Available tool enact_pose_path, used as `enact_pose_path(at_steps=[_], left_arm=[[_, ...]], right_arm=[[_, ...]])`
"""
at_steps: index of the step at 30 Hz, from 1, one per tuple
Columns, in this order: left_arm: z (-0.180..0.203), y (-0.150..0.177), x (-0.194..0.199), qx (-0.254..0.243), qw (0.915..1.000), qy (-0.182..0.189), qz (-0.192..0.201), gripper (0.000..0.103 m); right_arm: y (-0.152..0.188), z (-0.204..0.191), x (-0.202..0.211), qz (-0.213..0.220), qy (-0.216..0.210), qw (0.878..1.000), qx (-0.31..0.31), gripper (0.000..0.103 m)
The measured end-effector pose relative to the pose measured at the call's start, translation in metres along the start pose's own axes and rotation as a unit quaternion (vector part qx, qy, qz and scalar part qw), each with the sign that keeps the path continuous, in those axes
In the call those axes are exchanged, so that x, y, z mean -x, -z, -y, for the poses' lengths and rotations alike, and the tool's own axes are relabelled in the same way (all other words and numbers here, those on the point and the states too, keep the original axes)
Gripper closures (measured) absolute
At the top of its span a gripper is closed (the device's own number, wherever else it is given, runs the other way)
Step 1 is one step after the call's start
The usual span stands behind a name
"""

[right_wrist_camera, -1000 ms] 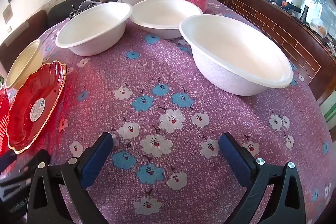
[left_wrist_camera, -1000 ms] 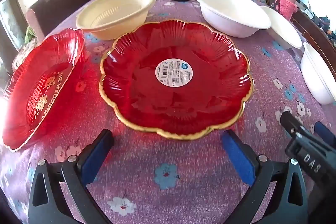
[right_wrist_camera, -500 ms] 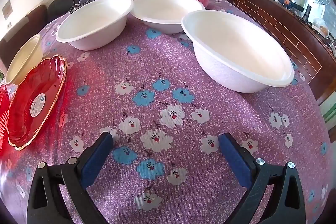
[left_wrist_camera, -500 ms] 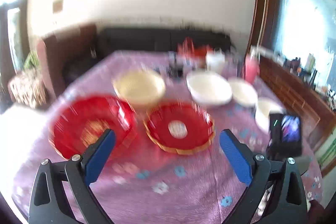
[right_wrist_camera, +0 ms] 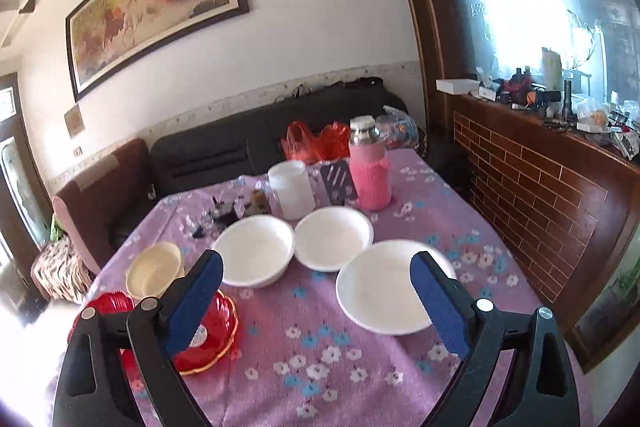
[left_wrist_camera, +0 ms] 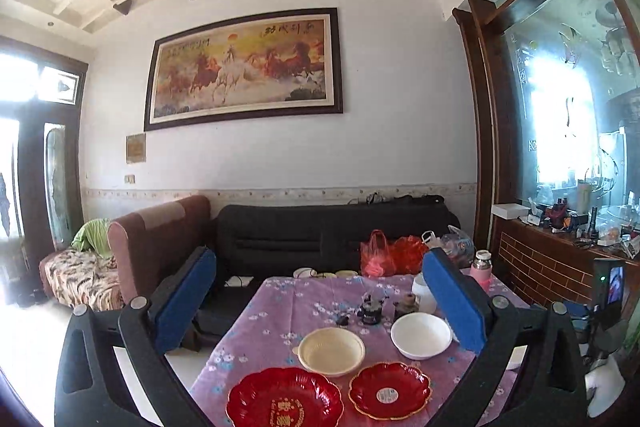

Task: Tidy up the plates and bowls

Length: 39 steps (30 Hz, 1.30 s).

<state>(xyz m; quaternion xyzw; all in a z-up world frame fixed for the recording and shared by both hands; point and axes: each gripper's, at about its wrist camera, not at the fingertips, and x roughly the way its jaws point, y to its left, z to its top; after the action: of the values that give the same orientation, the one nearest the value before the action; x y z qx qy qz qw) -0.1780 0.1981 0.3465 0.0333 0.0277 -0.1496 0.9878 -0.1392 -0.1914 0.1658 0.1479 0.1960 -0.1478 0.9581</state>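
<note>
Two red plates lie at the table's near left: a larger one with gold lettering [left_wrist_camera: 284, 401] and a gold-rimmed one with a white sticker [left_wrist_camera: 390, 390], also in the right wrist view [right_wrist_camera: 212, 335]. A cream bowl [left_wrist_camera: 331, 350] sits behind them. Three white bowls stand to the right: [right_wrist_camera: 254, 251], [right_wrist_camera: 333, 238] and the nearest [right_wrist_camera: 384, 287]. My left gripper [left_wrist_camera: 318, 301] is open, empty, raised high and well back from the table. My right gripper [right_wrist_camera: 316, 301] is open, empty, held above the table's near edge.
The table has a purple flowered cloth [right_wrist_camera: 320, 359]. At its far end stand a pink flask [right_wrist_camera: 369, 169], a white tub [right_wrist_camera: 291, 189], small dark items [right_wrist_camera: 228, 211] and red bags [right_wrist_camera: 316, 143]. A black sofa [left_wrist_camera: 320, 231] is behind; a brick-faced counter [right_wrist_camera: 540, 183] is right.
Both grippers have lifted up and pulled back from just above the tablecloth. The left one rose first and furthest. The plates and bowls have not moved.
</note>
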Motion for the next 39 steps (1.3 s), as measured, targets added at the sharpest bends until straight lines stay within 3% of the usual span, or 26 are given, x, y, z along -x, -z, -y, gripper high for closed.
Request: enact_pose_path(at_steps=[3,5,13,21,24,29,30,34,36,39], left_arm=[[0.017,0.005,0.000,-0.006,0.9996,-0.025,0.013,0.000],[0.027,0.020,-0.015,-0.007,0.9998,-0.019,-0.003,0.000],[0.068,0.094,-0.092,0.008,0.9931,0.000,-0.117,0.000],[0.127,0.117,-0.136,-0.024,0.9863,0.029,-0.161,0.000],[0.144,0.124,-0.163,-0.013,0.9789,0.055,-0.197,0.000],[0.183,0.157,-0.214,0.023,0.9494,0.127,-0.287,0.000],[0.194,0.167,-0.226,0.021,0.9427,0.131,-0.306,0.000],[0.203,0.189,-0.254,0.042,0.9291,0.118,-0.348,0.000],[0.186,0.187,-0.260,0.064,0.9292,0.107,-0.348,0.000],[0.149,0.175,-0.268,0.071,0.9361,0.074,-0.337,0.000]], right_arm=[[-0.023,0.016,0.016,0.027,0.004,0.999,-0.018,0.002],[-0.024,0.024,0.014,0.031,0.023,0.999,-0.018,0.002],[0.023,0.054,-0.007,-0.001,0.094,0.996,0.010,0.002],[0.029,0.109,-0.022,-0.028,0.110,0.993,-0.038,0.002],[0.031,0.127,-0.035,-0.039,0.117,0.991,-0.053,0.002],[0.042,0.149,-0.075,-0.082,0.104,0.987,-0.087,0.002],[0.045,0.152,-0.085,-0.093,0.102,0.986,-0.094,0.002],[0.055,0.157,-0.121,-0.130,0.098,0.980,-0.113,0.005],[0.058,0.158,-0.128,-0.138,0.097,0.978,-0.124,0.006],[0.054,0.154,-0.123,-0.130,0.083,0.980,-0.122,0.006]])
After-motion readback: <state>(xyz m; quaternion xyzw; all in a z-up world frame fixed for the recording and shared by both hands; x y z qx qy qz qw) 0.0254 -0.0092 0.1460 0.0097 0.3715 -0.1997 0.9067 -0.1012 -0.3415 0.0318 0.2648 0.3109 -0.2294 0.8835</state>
